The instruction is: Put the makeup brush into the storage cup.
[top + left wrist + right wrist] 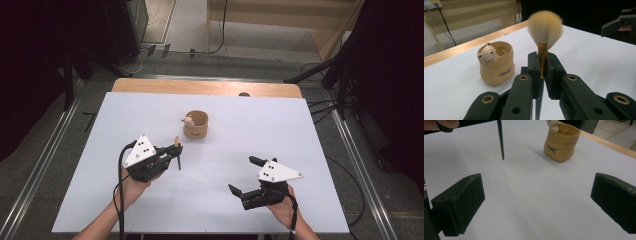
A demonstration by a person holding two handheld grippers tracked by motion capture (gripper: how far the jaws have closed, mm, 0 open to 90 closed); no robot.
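Note:
My left gripper (176,151) (544,66) is shut on a makeup brush (545,30) (177,147), gripping its gold ferrule. The cream bristles point up and the dark pointed handle (500,138) hangs down over the white table (280,130). A tan bag-shaped pot with a small bear on its rim (195,124) (496,62) (561,141) stands just beyond the brush, at the table's middle. My right gripper (246,175) (536,202) is open near the front right, with nothing between its jaws.
The table's wooden back edge (205,87) lies behind the white sheet. Dark stands and cables (345,70) sit on the floor around the table. Bare white surface stretches between the two grippers.

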